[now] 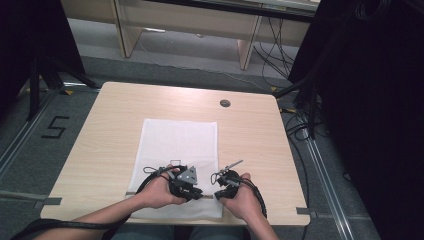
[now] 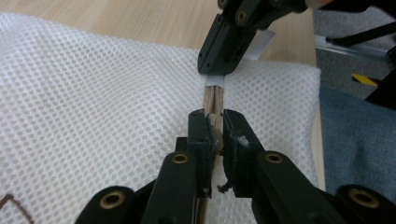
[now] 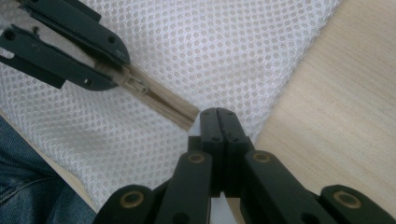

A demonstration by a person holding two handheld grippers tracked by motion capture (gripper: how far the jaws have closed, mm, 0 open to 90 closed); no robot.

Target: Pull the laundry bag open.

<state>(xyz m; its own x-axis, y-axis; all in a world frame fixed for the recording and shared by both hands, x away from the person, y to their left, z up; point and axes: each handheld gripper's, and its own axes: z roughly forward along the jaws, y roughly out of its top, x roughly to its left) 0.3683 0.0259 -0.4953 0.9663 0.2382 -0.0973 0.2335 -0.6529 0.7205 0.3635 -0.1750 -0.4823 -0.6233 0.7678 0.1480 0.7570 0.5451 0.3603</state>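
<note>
A "5" [image 1: 55,127] is marked on the floor left of the worktop [image 1: 110,130]. A white mesh bag [image 1: 177,145] lies at the worktop's near edge. The left gripper [image 2: 214,128] pinches the tan zip [image 3: 159,100] at its slider. The right gripper [image 3: 218,114] is clamped tight at the zip's end; whether it grips fabric is hidden. A brown mark on the bag is cut off and unreadable.

The zipper pull [image 2: 215,135] is hidden between the left gripper's [image 2: 215,133] jaws; the brown mark [image 2: 10,205] is cut off.
</note>
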